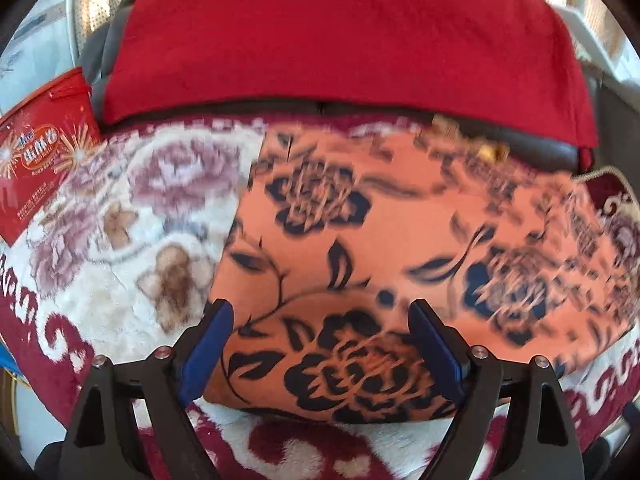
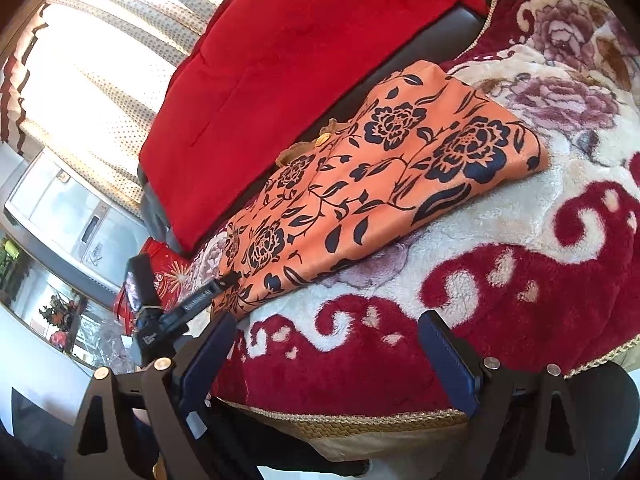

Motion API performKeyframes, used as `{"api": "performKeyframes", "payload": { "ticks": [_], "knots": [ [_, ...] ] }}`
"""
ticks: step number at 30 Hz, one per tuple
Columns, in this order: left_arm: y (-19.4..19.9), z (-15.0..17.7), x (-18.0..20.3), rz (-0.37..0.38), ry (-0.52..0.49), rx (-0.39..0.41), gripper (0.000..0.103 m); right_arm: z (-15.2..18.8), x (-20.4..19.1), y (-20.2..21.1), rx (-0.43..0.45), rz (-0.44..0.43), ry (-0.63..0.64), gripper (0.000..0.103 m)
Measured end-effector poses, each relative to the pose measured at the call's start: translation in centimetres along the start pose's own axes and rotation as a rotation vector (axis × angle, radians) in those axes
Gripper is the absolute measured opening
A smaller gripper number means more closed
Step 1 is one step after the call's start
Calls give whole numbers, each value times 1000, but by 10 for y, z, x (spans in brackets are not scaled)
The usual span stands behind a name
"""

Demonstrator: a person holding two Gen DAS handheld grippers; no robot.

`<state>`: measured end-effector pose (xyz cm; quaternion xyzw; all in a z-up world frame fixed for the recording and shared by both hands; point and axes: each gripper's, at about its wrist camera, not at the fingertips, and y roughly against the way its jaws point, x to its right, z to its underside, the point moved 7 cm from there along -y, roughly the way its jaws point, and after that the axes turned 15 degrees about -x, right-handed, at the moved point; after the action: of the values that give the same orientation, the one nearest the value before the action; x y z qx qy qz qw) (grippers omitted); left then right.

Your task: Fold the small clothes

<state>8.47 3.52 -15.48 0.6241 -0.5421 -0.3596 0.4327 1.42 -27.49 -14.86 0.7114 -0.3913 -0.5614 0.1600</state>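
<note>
Plush blanket [image 1: 100,280], cream with maroon scrolls and roses, covers the seat in the left wrist view. On it lies a folded orange cloth with dark flowers [image 1: 360,248], its far edge near a red cushion [image 1: 340,40]. Angled steeply down, the left gripper [image 1: 322,344] has its blue fingers [image 1: 210,344] spread wide over the cloth's near edge, pinching nothing. A red box [image 1: 40,160] sits at the blanket's left edge. From the right wrist view, the right gripper [image 2: 332,360] hovers spread apart above the blanket's [image 2: 500,280] near edge, well clear of the cloth [image 2: 380,168]; the left gripper [image 2: 224,282] reaches to the cloth's left corner.
</note>
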Motion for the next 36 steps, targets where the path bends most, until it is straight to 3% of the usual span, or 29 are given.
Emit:
{"api": "performKeyframes", "payload": {
  "ticks": [2, 10, 14, 20, 26, 32, 36],
  "knots": [
    [-10, 2, -5, 1, 22, -44, 89, 1, -1, -3, -8, 4, 2, 94],
    [36, 5, -15, 41, 23, 81, 89, 13, 23, -7, -12, -39, -104, 94],
    [39, 34, -49, 74, 138, 63, 89, 13, 48, -10, -3, -110, -219, 94],
    [28, 70, -83, 95, 239, 16, 89, -13, 88, 9, 88, -155, -378, 94],
    [28, 65, -97, 180, 293, 15, 89, -49, 104, 23, 159, -201, -437, 94],
    [18, 49, -83, 248, 282, -3, 89, -86, 119, 7, 137, -168, -481, 94],
    [10, 46, -83, 246, 302, -24, 89, -94, 119, 1, 123, -115, -469, 93]
  ]
}}
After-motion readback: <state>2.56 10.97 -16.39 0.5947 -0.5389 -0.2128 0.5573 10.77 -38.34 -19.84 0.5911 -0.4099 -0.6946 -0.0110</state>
